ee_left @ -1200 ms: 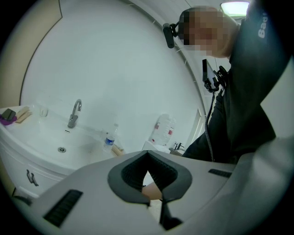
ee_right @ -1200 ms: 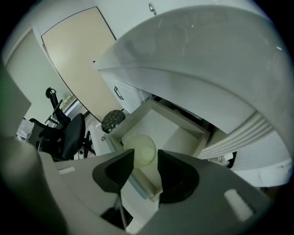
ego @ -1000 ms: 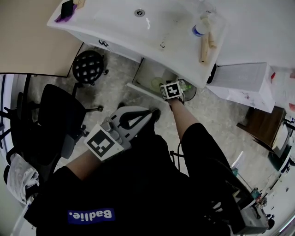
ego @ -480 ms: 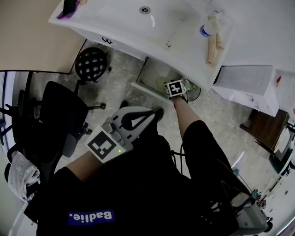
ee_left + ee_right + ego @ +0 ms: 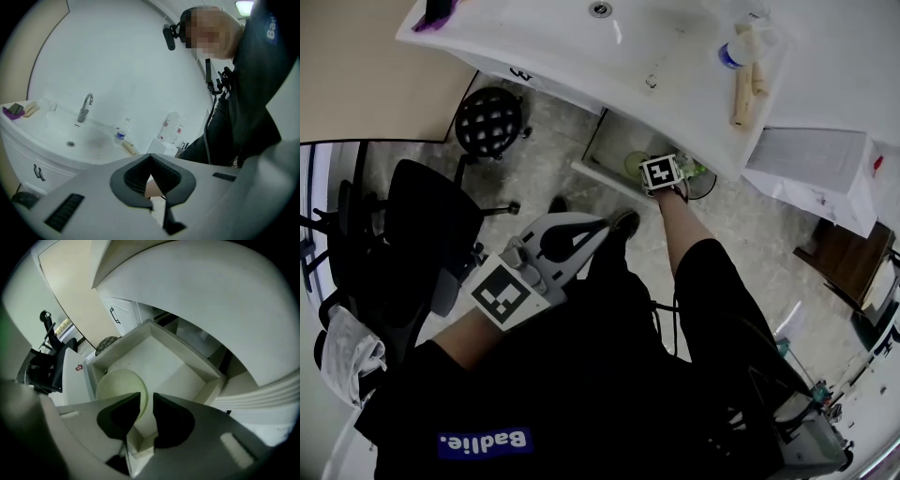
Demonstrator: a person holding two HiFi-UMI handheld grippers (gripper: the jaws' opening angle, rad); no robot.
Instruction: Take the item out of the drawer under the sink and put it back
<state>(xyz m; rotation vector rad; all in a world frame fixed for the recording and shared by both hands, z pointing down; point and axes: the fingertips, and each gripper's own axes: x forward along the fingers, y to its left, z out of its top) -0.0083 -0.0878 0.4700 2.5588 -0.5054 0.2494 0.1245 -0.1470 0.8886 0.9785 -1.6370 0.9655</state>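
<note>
Under the white sink [image 5: 581, 56] the drawer [image 5: 592, 174] stands pulled out. A pale green round dish [image 5: 635, 165] lies inside it. My right gripper, seen in the head view only by its marker cube [image 5: 661, 173], points steeply down into the drawer. In the right gripper view the right gripper [image 5: 146, 405] has the right rim of the dish [image 5: 119, 385] in the narrow gap between its jaws. The jaws have just been closing, and white drawer floor still shows beside the rim. My left gripper [image 5: 602, 228] hangs over my lap, tips together and empty [image 5: 161, 204].
A black stool [image 5: 490, 122] and a black office chair [image 5: 403, 234] stand to the left of the drawer. A white box [image 5: 820, 173] sits to the right of the sink. A water bottle [image 5: 733, 52] and wooden sticks [image 5: 745, 89] lie on the sink's right end.
My right gripper has sunk lower into the open drawer, toward the green dish. The left gripper has drifted a little and stays shut.
</note>
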